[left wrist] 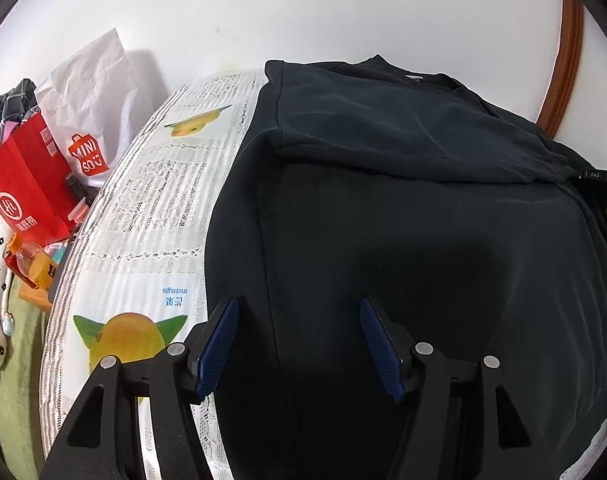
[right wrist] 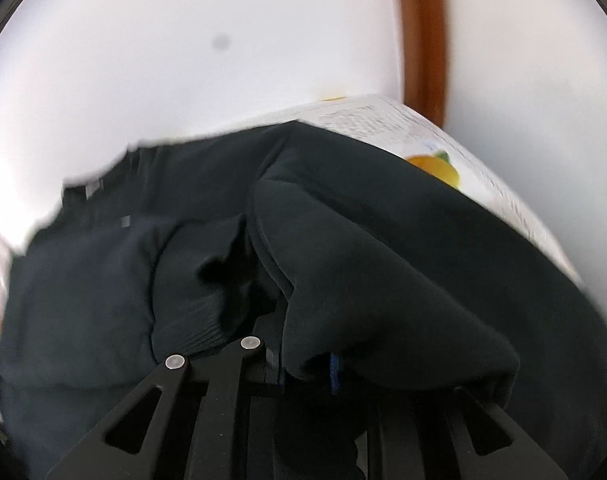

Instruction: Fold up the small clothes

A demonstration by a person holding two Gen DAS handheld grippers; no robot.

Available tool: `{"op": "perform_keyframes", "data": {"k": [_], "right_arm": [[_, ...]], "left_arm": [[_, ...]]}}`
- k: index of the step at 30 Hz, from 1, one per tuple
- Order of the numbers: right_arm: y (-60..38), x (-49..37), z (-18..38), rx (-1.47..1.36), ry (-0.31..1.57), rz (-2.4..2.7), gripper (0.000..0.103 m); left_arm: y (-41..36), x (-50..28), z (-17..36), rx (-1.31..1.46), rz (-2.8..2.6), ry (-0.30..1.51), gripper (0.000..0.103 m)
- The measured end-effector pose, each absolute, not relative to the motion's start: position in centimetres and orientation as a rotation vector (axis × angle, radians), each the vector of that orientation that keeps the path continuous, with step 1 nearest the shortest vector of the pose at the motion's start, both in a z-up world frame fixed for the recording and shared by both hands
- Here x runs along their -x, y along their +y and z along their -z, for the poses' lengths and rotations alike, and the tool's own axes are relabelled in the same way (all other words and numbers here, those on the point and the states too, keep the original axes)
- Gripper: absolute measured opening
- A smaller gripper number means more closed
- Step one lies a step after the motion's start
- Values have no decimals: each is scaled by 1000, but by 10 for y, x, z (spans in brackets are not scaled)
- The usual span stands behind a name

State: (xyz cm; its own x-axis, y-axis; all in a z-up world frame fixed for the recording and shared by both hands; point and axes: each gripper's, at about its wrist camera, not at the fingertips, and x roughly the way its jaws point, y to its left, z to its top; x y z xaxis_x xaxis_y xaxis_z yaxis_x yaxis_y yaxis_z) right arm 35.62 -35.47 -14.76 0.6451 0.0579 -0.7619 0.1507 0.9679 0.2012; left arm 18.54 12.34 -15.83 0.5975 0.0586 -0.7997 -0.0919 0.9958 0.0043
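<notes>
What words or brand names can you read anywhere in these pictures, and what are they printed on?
"MINI SO" on the white plastic bag, inside a red shopping-bag logo.
"mango", printed upside down in blue, on the tablecloth; the blue characters beneath it are too distorted to read.
"DAS" on a small black tag at the edge of the black garment.
Red paper bag: white round logo and characters, unreadable.
Orange bottle: label too small.
Right wrist view: no text.

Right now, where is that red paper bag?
In the left wrist view the red paper bag stands at the far left, off the table's edge, just in front of the white Miniso bag and above an orange drink bottle.
</notes>
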Motion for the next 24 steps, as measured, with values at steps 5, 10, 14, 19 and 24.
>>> {"op": "perform_keyframes", "data": {"k": [5, 10, 14, 19, 24], "right_arm": [[-361, -351, 144, -312, 877, 41, 19], [-347, -333, 130, -209, 895, 77, 29], [-339, -297, 118, -138, 904, 58, 38], [-345, -230, 104, 4, 851, 105, 56], [-402, -177, 106, 60, 858, 294, 69]], "left_arm": [[125, -185, 158, 29, -75, 928, 62], [123, -184, 156, 24, -75, 943, 64], [118, -180, 155, 20, -65, 953, 64], [114, -170, 152, 35, -43, 957, 68], [114, -159, 150, 49, -36, 958, 69]]}}
